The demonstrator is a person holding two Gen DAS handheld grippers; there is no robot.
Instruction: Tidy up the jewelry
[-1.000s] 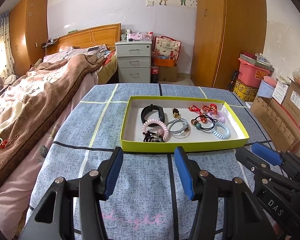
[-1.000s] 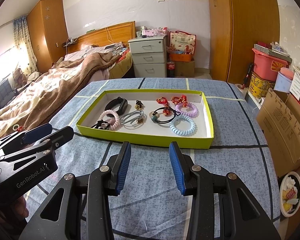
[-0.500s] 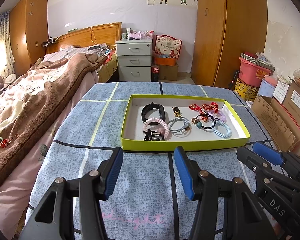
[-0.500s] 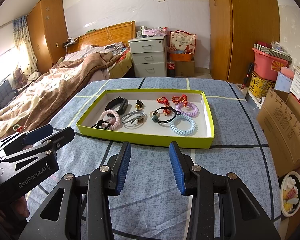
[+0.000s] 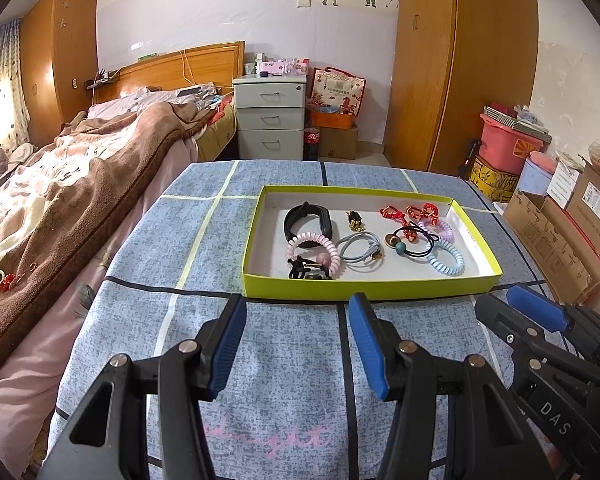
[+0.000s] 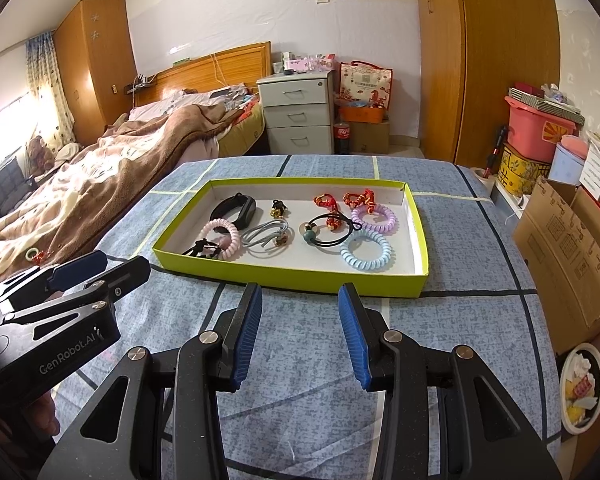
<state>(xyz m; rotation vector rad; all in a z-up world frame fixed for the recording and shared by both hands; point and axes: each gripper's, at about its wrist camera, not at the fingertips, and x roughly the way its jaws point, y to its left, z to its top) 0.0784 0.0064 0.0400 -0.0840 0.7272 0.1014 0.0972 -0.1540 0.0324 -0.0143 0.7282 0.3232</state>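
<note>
- Both grippers poised over the near part of the blue checked bedcover point(image 5: 292, 360), short of the yellow-green tray point(image 5: 364, 289) — nothing between either pair of pads.
- Left gripper point(image 5: 296, 340): jaws spread wide, empty, aimed at the tray's near-left corner.
- Right gripper point(image 6: 300, 332): jaws spread just as wide, empty, aimed at the middle of the tray's near wall.
- Jewelry all inside the tray, straight ahead of both jaws: pink coil band point(image 5: 314, 250) and black clip point(image 5: 304, 270) by the near-left corner, pale blue coil band point(image 6: 365, 251) toward the near-right corner.
- Tray's long axis crosswise to both grippers.
- Likely split — left hand nearer the pink band, right hand nearer the blue 1.
</note>
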